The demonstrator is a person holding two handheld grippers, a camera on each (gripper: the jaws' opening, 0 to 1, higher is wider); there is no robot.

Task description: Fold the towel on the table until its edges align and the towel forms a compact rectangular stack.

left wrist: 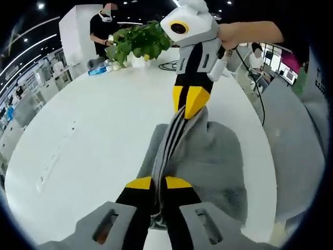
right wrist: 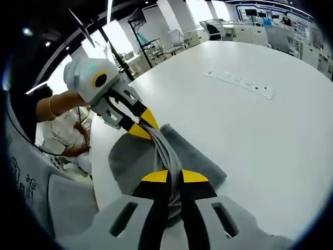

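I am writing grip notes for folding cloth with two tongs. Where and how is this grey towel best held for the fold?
By its bunched edge, one tongs at each end. The grey towel is pinched that way now: left tongs and right tongs face each other along the gathered, taut edge, the rest draping onto the white table. Coming from opposite ends probably keeps the edge straight for aligning.

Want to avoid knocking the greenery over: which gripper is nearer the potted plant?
Right. In the left gripper view, the right gripper grips the towel at its plant-side end; the left gripper holds the end farther from the plant.
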